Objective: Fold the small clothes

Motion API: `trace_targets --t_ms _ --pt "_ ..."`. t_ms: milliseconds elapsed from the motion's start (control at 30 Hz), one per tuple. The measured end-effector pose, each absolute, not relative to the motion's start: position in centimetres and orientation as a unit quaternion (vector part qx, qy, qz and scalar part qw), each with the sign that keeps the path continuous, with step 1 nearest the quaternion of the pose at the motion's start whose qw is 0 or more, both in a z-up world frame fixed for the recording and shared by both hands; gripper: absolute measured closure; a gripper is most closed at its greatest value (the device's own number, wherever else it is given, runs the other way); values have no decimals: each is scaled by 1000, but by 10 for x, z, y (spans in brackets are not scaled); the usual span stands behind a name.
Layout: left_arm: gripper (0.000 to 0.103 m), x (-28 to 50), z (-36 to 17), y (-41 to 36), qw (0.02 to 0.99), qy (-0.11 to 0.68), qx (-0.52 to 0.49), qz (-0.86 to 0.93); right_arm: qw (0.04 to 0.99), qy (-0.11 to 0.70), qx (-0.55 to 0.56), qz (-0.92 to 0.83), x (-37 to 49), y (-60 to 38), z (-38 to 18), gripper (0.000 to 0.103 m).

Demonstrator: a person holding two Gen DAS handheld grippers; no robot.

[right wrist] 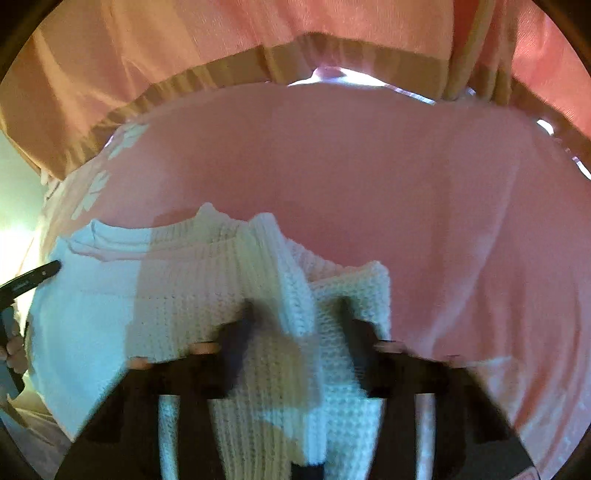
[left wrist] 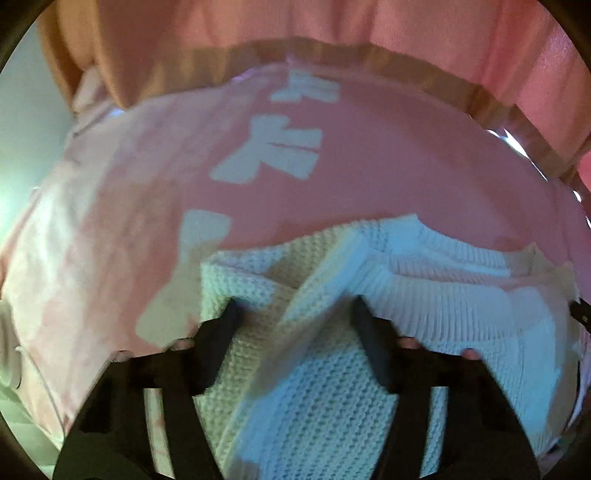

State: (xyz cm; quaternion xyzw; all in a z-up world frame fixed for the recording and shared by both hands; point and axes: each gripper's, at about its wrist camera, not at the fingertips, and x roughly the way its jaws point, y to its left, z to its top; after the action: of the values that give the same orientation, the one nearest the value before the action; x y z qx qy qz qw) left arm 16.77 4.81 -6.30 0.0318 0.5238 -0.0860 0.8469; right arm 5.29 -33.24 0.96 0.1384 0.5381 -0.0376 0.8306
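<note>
A small white knit sweater (left wrist: 424, 291) lies on a pink cloth (left wrist: 369, 177) with white printed shapes. My left gripper (left wrist: 295, 306) stands over the sweater's left part, its black fingers (left wrist: 225, 325) wide apart with bunched knit between them. In the right wrist view the same sweater (right wrist: 177, 291) fills the lower left. My right gripper (right wrist: 295, 314) stands over its right edge, fingers (right wrist: 240, 328) apart with a knit fold between them. Neither is closed on the fabric.
The pink cloth (right wrist: 388, 177) covers the surface. A person in a pink top with a tan hem (left wrist: 369, 29) stands at the far side. The other gripper's black tip (right wrist: 33, 277) shows at the left edge of the right wrist view.
</note>
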Motion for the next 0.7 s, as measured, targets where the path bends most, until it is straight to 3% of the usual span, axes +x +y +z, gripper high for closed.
trace_targets --t_ms 33,67,233,300,400,533,633,700 --pt "84 166 -59 48 849 520 29 -91 831 538 138 -33 52 -331 11 96" --pt "98 167 -56 48 847 521 24 -101 837 529 134 -38 50 -329 17 96" --pt "99 158 -11 50 879 461 -2 -125 891 427 149 -32 31 -327 87 97" --pt "98 169 -22 49 881 463 25 -95 881 451 123 -70 38 -336 69 97" --pt "98 188 -65 54 847 527 14 -70 821 535 172 -98 46 -355 3 97" --pt "98 179 -51 48 864 498 37 -69 855 489 153 -81 38 -342 40 97" --pt "98 180 -55 46 862 500 49 -60 819 541 168 -88 43 -354 3 97" --pt "97 181 -59 42 861 502 65 -56 824 532 176 -89 41 -357 3 96"
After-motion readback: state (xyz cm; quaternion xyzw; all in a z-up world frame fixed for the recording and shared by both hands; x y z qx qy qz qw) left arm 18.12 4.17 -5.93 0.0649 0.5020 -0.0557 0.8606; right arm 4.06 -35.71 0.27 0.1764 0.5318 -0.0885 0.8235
